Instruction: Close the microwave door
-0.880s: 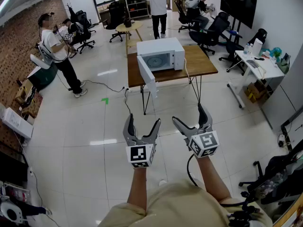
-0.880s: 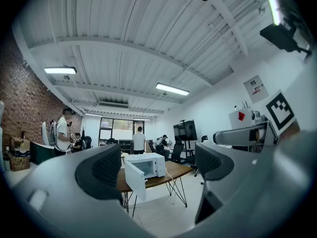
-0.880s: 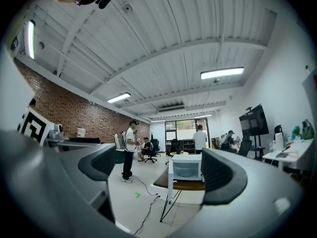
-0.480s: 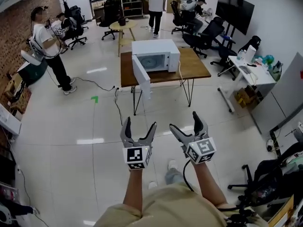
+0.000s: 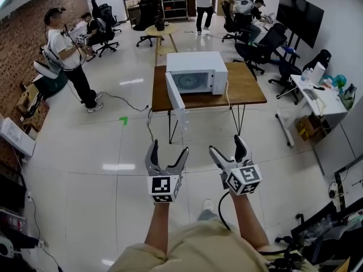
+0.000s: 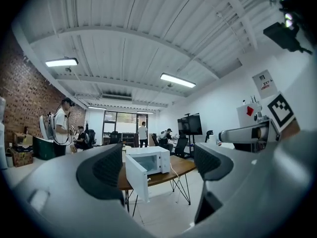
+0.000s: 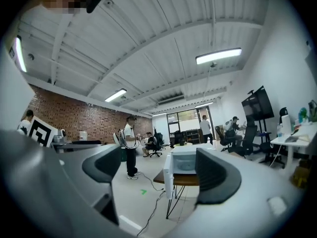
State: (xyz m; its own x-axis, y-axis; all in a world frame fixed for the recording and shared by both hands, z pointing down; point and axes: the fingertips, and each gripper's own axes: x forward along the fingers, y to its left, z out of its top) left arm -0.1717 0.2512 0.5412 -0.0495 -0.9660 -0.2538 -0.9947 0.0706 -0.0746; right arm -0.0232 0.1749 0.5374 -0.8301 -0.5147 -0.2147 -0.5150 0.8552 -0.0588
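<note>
The microwave (image 5: 195,71) sits on a wooden surface (image 5: 244,86) well ahead of both claws, across a stretch of bare floor (image 5: 113,146). Its door (image 5: 176,97) is open. It is hinged at the oven's left front corner and swung out towards the person, so the panel stands upright and nearly edge-on, with its free edge nearest the claws.

The left claw (image 5: 168,152) lines up almost straight with that free edge. The right claw (image 5: 227,146) sits further right, facing the open cavity. Both have their jaws apart with nothing between them. Neither is near the door, though each gripper view frames the oven between its jaws.

Closing should mean swinging the free edge rightward and back into the oven front. That calls for a push on the door's outer face, which looks left. The left claw seems the better placed, once the gap across the floor is closed.

No brand or lettering on the microwave can be read from here. The cubes on the claws bear black-and-white square markers, and a wall notice (image 6: 264,82) in the left gripper view is too small to read.
</note>
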